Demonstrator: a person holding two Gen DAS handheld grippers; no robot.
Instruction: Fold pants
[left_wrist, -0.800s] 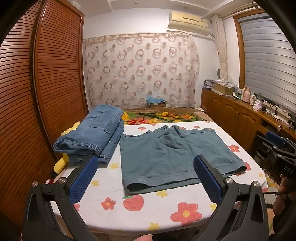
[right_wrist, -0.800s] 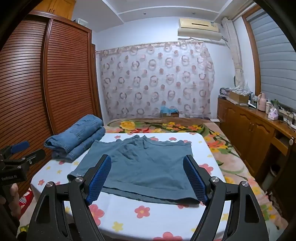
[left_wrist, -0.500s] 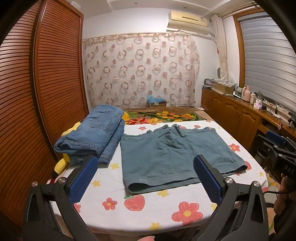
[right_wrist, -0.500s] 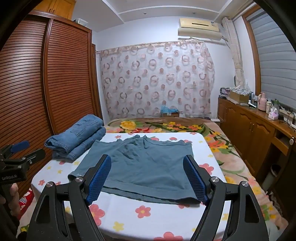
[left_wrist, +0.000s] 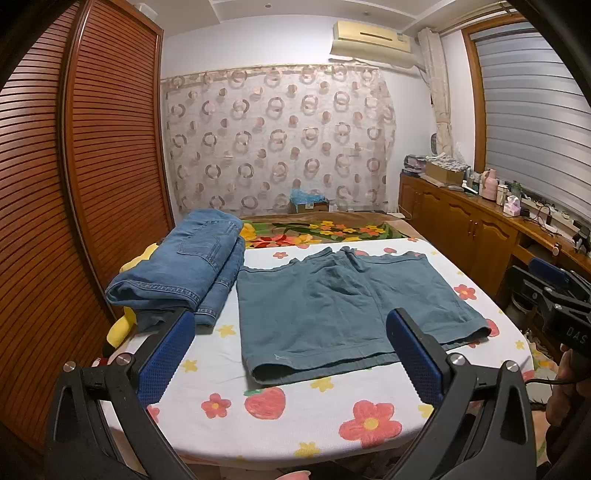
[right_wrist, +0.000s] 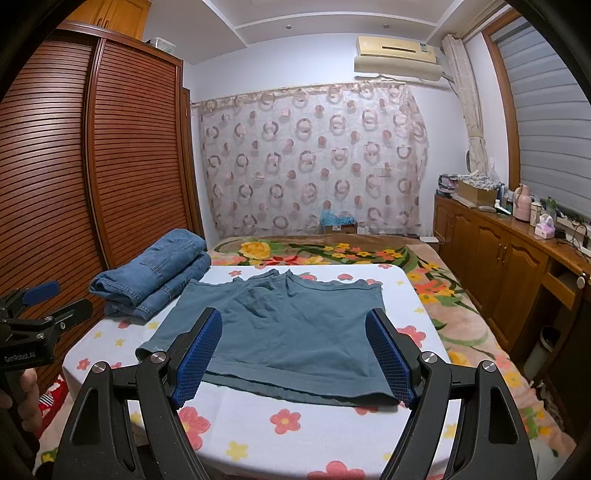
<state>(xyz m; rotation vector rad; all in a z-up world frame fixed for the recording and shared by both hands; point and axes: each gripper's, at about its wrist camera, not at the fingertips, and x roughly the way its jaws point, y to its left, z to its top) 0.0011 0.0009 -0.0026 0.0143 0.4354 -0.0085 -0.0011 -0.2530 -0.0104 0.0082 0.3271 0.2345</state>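
Both tongs, left (left_wrist: 291, 360) and right (right_wrist: 293, 356), apart above flat teal shorts (left_wrist: 343, 306).

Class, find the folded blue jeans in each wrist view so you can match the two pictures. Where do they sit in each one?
Left wrist view: folded blue jeans at left of centre, beside the teal shorts.
Right wrist view: jeans at mid-left, smaller, beside the shorts.
Shared landmark: the ring-patterned curtain on the far wall.
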